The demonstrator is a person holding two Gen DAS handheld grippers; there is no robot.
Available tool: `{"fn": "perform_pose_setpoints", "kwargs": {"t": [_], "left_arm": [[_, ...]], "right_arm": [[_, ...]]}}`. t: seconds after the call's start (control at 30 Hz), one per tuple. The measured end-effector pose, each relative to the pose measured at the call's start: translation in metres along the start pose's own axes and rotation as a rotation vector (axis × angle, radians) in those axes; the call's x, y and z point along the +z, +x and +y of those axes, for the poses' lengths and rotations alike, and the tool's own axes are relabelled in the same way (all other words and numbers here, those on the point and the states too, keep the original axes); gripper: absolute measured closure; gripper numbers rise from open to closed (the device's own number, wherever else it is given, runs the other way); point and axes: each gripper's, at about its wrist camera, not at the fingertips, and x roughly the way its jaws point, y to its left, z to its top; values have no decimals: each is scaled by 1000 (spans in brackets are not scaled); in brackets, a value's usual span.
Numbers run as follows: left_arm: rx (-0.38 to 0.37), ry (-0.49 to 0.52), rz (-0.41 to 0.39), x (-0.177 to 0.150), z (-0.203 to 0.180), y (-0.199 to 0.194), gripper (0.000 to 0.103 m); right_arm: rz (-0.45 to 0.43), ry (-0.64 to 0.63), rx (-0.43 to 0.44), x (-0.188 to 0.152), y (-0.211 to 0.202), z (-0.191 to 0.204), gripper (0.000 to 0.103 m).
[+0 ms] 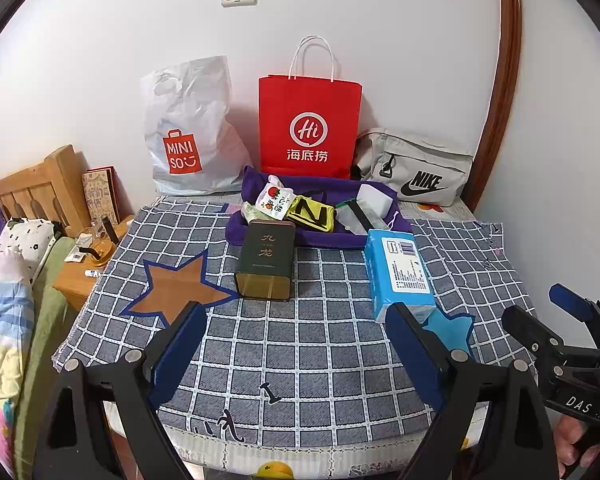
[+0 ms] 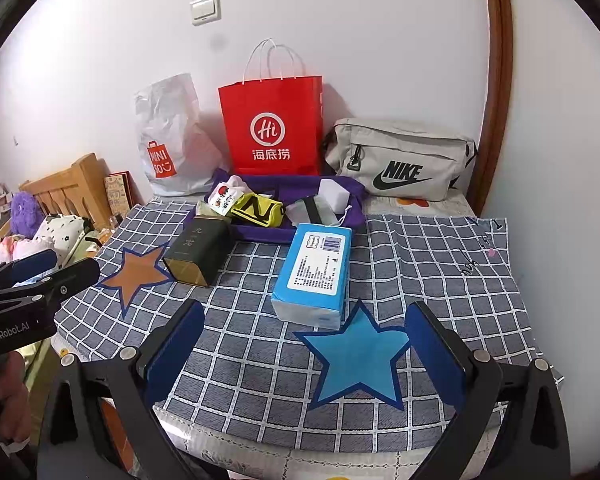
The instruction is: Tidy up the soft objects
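Brown star patch (image 2: 134, 274) on the left, dark tin (image 2: 194, 254) beside it, blue tissue pack (image 2: 314, 276) lying just above the blue star (image 2: 358, 354) on the checked cloth (image 2: 440, 264). Behind them the purple tray (image 2: 260, 234) gathers small soft packets, perhaps as a collecting spot. Left gripper (image 1: 300, 352) and right gripper (image 2: 304, 352) both hover spread wide, grasping nothing.

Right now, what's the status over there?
Both grippers, left and right, open, empty, low over the cloth. Soft bits piled in purple tray. Tin and tissue pack lie in front.
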Motion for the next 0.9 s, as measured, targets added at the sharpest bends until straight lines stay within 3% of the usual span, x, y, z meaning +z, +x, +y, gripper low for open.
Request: {"fn": "perform_pose_setpoints", "kwargs": {"t": [0.9], "left_arm": [[11,9,-15,6,-3,0,12]], "right_arm": [[15,1,27,1,7,0,4]]}}
